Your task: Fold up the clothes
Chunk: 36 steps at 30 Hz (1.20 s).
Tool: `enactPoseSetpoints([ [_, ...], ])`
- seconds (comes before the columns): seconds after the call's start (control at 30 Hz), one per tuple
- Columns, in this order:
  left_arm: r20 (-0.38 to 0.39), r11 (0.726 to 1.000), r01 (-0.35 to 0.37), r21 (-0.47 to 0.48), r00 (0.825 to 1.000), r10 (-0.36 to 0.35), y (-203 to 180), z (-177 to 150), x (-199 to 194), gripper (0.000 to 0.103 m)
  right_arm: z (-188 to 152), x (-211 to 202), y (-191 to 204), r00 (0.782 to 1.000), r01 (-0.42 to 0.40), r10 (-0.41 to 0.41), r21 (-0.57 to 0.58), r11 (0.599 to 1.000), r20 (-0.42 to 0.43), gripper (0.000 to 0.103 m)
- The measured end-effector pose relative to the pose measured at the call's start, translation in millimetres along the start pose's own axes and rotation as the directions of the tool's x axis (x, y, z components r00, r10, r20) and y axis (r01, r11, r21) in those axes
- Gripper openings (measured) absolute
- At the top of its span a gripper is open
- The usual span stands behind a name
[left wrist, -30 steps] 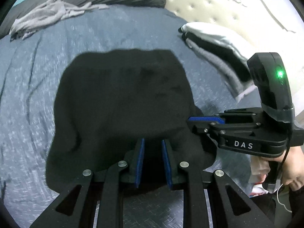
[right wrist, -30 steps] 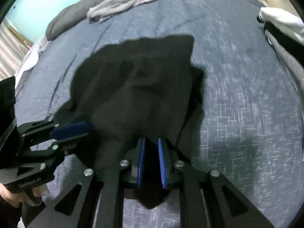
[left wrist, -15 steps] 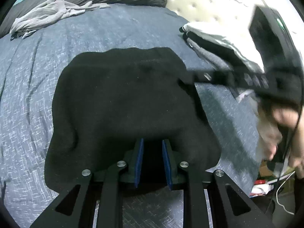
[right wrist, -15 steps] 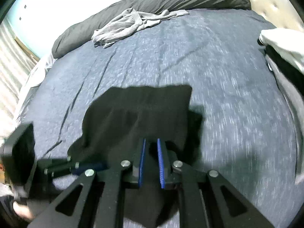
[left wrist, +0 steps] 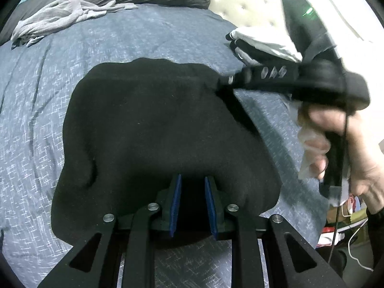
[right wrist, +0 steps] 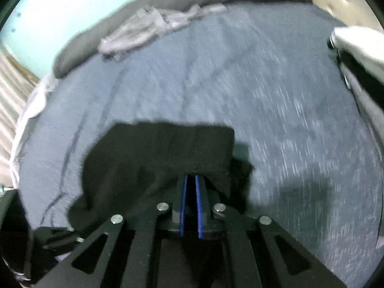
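Your left gripper (left wrist: pixel 192 201) sits at the near hem of the black garment (left wrist: pixel 156 129), its blue pads set apart with dark cloth running between them. Whether they truly pinch that cloth, I cannot tell from here. Your right gripper (right wrist: pixel 190 201) has its pads nearly together and clamped on an edge of the same garment, lifted clear of the blue bed cover (right wrist: pixel 276 110).

In the left view the right gripper shows at the garment's far right corner, with the cloth trailing down from it. The rest of the piece lies spread and rumpled on the bed.

Here's the danger: the right wrist view is smeared, so you look to be moving quickly. A fast swing can drag the lower layer along and bunch it. If the left grip is loose, the hem may slide out and the fold will skew.

Mind the folded stack (left wrist: pixel 261 43) off to the right by the headboard; a wide sweep could clip it. The loose grey garment (left wrist: pixel 60 16) by the dark pillow is well apart, no worry there.
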<state>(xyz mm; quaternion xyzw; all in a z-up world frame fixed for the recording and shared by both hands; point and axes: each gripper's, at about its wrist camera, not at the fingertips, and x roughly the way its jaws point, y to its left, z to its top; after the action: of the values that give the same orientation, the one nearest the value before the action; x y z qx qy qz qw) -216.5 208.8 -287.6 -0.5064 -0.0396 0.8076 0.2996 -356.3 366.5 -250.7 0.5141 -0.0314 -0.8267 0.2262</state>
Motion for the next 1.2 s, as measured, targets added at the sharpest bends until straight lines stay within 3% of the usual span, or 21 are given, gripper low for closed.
enactPoseSetpoints([
  [0.07,0.008,1.0,0.001,-0.009,1.0,-0.001,1.9,0.1,-1.2,0.022,5.8,-0.9,7.7,1.0,-0.004,0.005,-0.024,1.0,0.016,0.005],
  [0.23,0.086,0.999,0.005,-0.04,0.996,-0.002,8.9,11.1,-24.8,0.022,5.2,24.1,-5.1,0.998,0.025,-0.025,0.006,1.0,-0.05,0.005],
  [0.33,0.108,0.997,-0.007,-0.081,0.994,0.016,25.4,27.3,-34.1,0.022,-0.2,8.5,-12.3,0.999,0.01,-0.009,0.017,1.0,-0.033,0.005],
  [0.43,0.103,0.993,-0.042,-0.111,0.993,0.053,43.7,44.0,-30.7,0.022,-5.7,2.4,-14.3,0.997,0.046,-0.047,-0.011,0.999,-0.057,0.005],
  [0.7,0.061,0.985,-0.097,-0.14,0.992,0.107,77.2,71.2,-13.3,0.022,5.2,-17.9,14.4,0.998,-0.041,0.043,-0.047,0.998,0.046,0.005],
  [0.77,0.049,0.985,-0.107,-0.136,0.992,0.114,79.8,75.1,-7.6,0.022,5.1,0.6,20.7,1.0,-0.028,0.028,-0.065,0.998,-0.008,0.005],
  [0.83,0.035,0.985,-0.105,-0.137,0.993,0.111,82.1,75.1,-3.0,0.022,0.2,17.0,17.3,0.999,-0.003,0.0,-0.063,0.998,-0.049,0.005],
  [1.03,-0.004,0.985,-0.101,-0.14,0.995,0.101,89.0,74.7,10.5,0.022,-6.2,14.0,-4.4,0.999,0.004,-0.005,-0.017,1.0,-0.042,0.003],
  [1.2,0.049,0.987,-0.084,-0.135,0.995,0.092,82.8,66.4,-16.2,0.022,-13.7,-13.6,-4.4,1.0,-0.013,0.012,-0.023,1.0,-0.01,0.004],
])
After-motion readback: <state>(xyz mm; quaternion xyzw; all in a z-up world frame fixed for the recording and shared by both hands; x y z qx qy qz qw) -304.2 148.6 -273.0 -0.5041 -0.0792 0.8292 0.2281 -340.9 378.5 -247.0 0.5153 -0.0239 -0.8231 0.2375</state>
